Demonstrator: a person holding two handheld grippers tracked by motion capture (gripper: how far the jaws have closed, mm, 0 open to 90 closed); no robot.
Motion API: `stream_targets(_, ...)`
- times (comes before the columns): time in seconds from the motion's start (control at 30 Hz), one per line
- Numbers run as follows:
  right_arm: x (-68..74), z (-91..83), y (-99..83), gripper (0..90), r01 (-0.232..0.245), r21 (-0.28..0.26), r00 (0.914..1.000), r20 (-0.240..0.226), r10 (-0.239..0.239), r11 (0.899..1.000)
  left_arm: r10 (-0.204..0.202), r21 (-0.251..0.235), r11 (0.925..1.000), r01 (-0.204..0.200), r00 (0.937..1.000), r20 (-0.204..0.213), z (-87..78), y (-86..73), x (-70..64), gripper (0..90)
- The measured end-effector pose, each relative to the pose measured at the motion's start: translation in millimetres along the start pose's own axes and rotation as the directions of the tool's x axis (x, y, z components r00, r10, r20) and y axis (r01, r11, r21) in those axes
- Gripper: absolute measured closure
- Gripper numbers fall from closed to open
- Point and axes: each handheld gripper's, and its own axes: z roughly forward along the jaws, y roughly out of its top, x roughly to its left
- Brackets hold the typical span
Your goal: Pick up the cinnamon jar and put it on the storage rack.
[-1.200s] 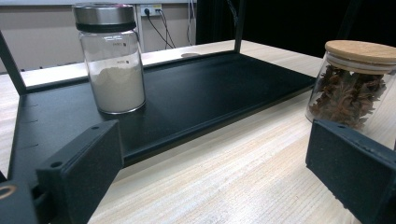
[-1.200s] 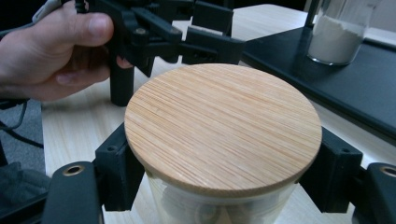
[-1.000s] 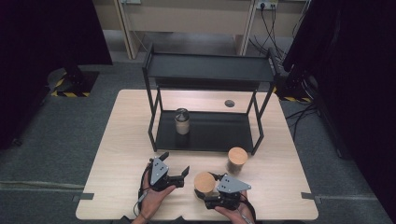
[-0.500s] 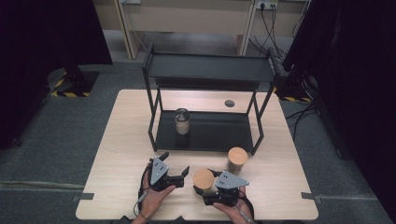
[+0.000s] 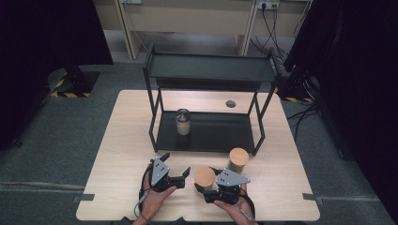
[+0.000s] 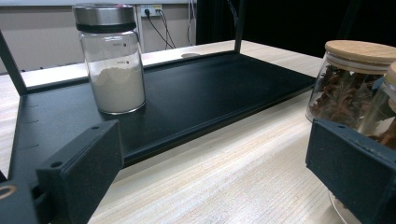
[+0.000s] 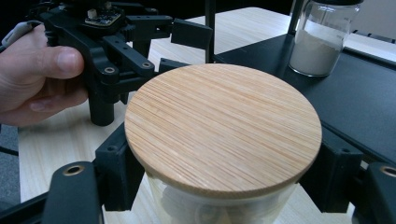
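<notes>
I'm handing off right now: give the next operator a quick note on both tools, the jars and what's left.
Right tool: jaws either side of the near wood-lidded jar, below its lid; whether they are clamped tight is unclear.
Left tool: open, empty, resting on the table beside that jar.
Second wood-lidded jar, holding star anise, stands on the table in front of the rack.
Powder jar with a metal lid stands on the rack's lower shelf.
Done: powder jar shelved, seemingly. Left: probably both wood-lidded jars go onto the rack.
</notes>
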Motion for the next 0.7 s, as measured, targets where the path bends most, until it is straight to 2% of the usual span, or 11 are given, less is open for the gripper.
stream_targets(0.7,-1.8,3.4,9.1,26.0,-0.008,0.017,0.9999,0.011,0.007,1.0,0.001,0.0,1.0,-0.001,1.0,0.0,0.0,0.0,-0.2,3.6)
